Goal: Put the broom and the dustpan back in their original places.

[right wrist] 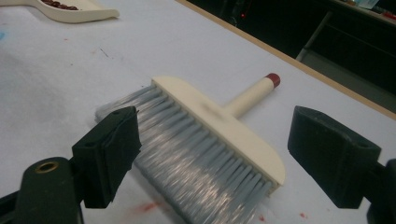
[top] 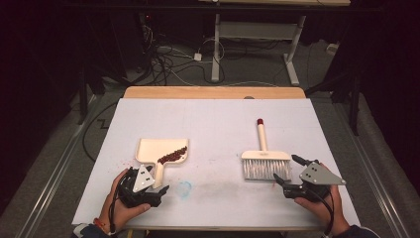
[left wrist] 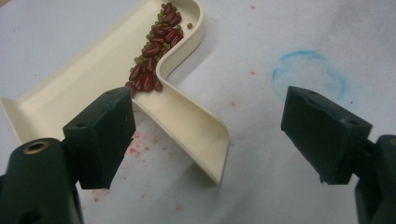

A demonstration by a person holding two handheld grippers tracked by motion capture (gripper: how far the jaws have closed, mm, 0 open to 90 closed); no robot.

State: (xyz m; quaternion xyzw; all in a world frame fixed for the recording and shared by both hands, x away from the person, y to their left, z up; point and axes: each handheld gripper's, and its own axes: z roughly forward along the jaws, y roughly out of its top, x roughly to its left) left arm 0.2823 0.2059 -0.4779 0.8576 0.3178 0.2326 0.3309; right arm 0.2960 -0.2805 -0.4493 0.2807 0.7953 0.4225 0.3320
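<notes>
Beans gathered in the dustpan, both tools set down

The sweeping looks finished: the beans (top: 172,155) lie heaped in the cream dustpan (top: 151,148) at the counter's (top: 213,119) left, only red smears left on the sheet. Its handle points near, toward the left tongs (left wrist: 205,130), which stand apart and empty. The brush (top: 264,157) lies at right, long axis near to far, red-tipped handle far, bristles near; the right tongs (right wrist: 212,154) gape beside them, holding nothing.

We see a smooth cream plastic dustpan (left wrist: 187,121) holding glossy dark-red beans (left wrist: 156,44), a cream plastic hand brush (right wrist: 219,123) with shiny grey bristles (right wrist: 196,163), and a matt white table cover (top: 218,124) edged by pale wood.
</notes>
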